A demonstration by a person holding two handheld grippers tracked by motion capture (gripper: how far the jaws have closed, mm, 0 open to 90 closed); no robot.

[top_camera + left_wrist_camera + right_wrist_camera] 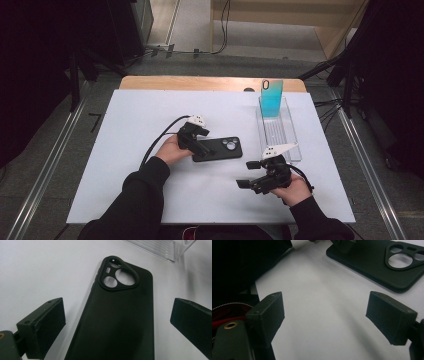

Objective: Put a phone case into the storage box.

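A black phone case (222, 148) lies flat, back up, in the middle of the white table (125, 165), its camera cut-outs toward the right. My left gripper (203, 149) is at the case's left end. In the left gripper view the case (117, 315) runs between the open jaws of the left gripper (118, 306), with a gap on each side. Near the table's front right, my right gripper (247, 174) points left, open and empty. The right gripper view has bare table between the jaws of that gripper (324, 305) and the case (374, 262) farther off.
A clear plastic rack (280, 132) stands at the right of the table, with a teal phone case (272, 98) upright at its far end. A corner of the rack (160, 247) lies just beyond the black case. Dark stands flank the table.
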